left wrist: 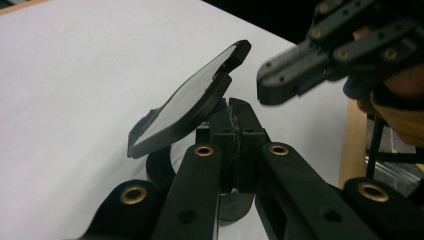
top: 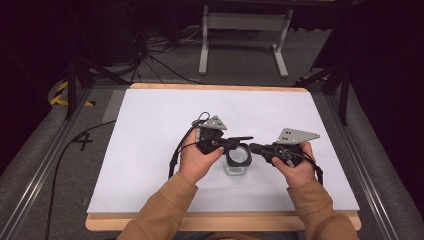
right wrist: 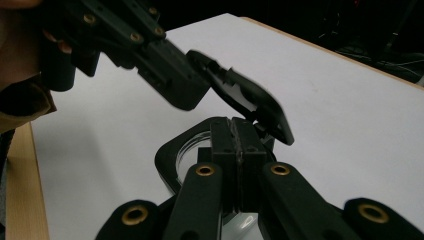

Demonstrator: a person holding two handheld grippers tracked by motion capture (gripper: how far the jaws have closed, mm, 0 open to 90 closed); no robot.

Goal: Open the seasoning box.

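Black plastic makes the flip lid [left wrist: 187, 100] of the small clear glass jar [top: 237, 159] that sits on the white table sheet [top: 150, 150], near the middle and close to my side, and that lid stands open, tipped up on its hinge. My left claw [top: 234, 142] comes in from the left of the jar and my right claw [top: 255, 148] from the right, and their tips nearly meet over it. Both claws are pressed together. In the left gripper view my left claw's jaws are shut tight with the lid leaning just beside them; I cannot tell if the tips only touch the lid or nip its edge. In the right gripper view my right claw [right wrist: 239, 135] is shut too, resting by the jar's black rim ring [right wrist: 170, 155], under the raised lid. I think the step in hand is opening the lid all the way, or pushing it back down. The next move would need a soft, slow push on the lid while the other claw keeps the jar from sliding. The high view shows both my hands and where the jar sits on the sheet. The left gripper view shows the lid's shiny flat face, and the right gripper view shows its ridged other face and the clear round mouth of the jar.
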